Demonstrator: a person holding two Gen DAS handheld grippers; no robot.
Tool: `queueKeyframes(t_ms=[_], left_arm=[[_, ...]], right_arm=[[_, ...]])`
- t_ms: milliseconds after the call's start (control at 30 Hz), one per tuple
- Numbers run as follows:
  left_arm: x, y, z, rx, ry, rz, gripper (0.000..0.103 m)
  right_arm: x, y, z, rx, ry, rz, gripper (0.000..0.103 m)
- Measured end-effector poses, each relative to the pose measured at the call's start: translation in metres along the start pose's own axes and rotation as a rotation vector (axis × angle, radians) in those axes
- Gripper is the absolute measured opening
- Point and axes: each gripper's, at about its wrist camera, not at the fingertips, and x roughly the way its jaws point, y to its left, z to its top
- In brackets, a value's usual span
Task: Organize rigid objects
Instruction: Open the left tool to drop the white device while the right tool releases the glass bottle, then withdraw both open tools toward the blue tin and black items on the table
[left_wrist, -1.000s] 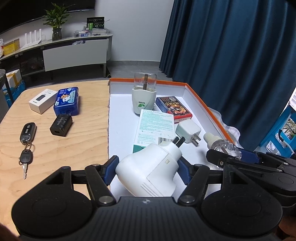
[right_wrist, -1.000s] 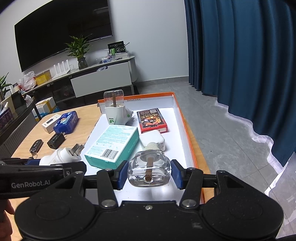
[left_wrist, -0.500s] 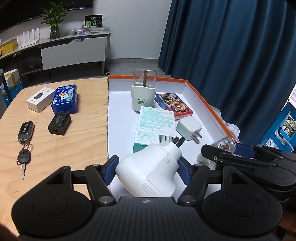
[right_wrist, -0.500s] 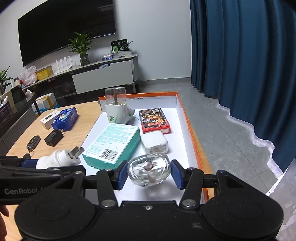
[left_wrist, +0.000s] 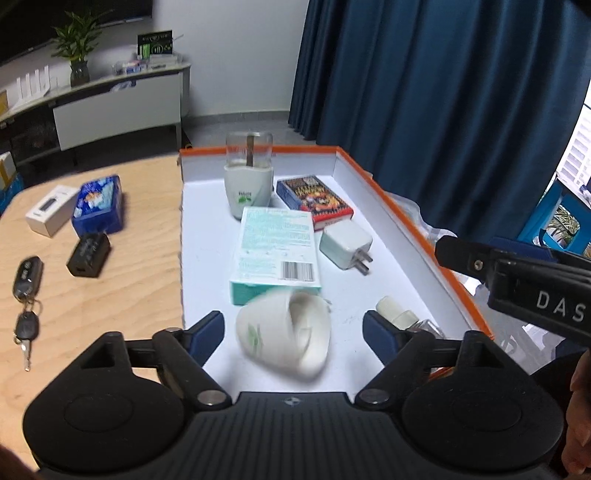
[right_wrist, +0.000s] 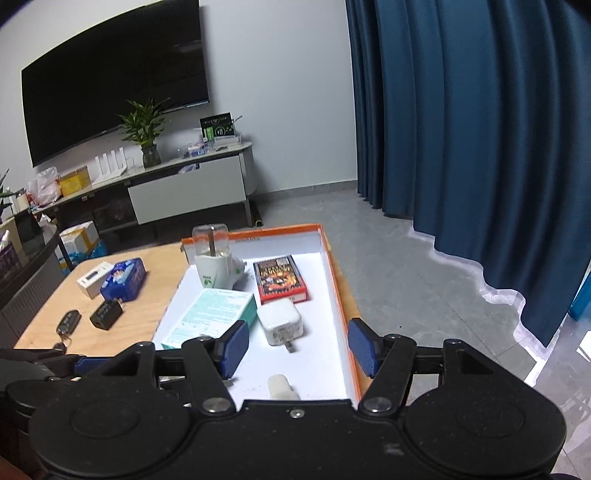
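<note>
Where wooden table (left_wrist: 110, 295) ends, blue curtain (left_wrist: 443, 110), possibly grey-tiled floor (right_wrist: 406, 266).

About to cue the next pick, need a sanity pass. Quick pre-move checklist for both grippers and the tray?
1. Left gripper released: ok, jaws opening, fingers clear of the white plug-in.
2. Plug-in settled: cannot tell, it is blurred, lying in the tray.
3. Right gripper released: ok, jaws opening, nothing between the fingers.
4. Bottle in the tray: ok, on its side near the orange wall.
5. Items left on the table: not ok, keys, black adapter, blue tin and white box remain outside.
</note>
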Motion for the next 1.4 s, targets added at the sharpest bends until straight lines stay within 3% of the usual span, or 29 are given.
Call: queueKeyframes(t_ms=[300, 600, 867, 1400], left_arm=[[-0.031, 0.023, 0.008, -0.03, -0.043, 0.147, 0.097], [-0.055, 0.065, 0.007, -0.106, -0.062, 0.22, 0.098], [-0.066, 0.099, 0.003, -0.168, -0.079, 0.251, 0.098], [-0.058, 0.167, 0.002, -0.249, -0.031, 0.308, 0.098]], right_arm=[[-0.01, 0.028, 0.006, -0.029, 0.01, 0.059, 0.078], [-0.008, 0.08, 0.008, -0.12, 0.025, 0.136, 0.078], [0.001, 0.109, 0.008, -0.154, 0.046, 0.178, 0.078], [0.045, 0.163, 0.008, -0.216, 0.116, 0.215, 0.078]])
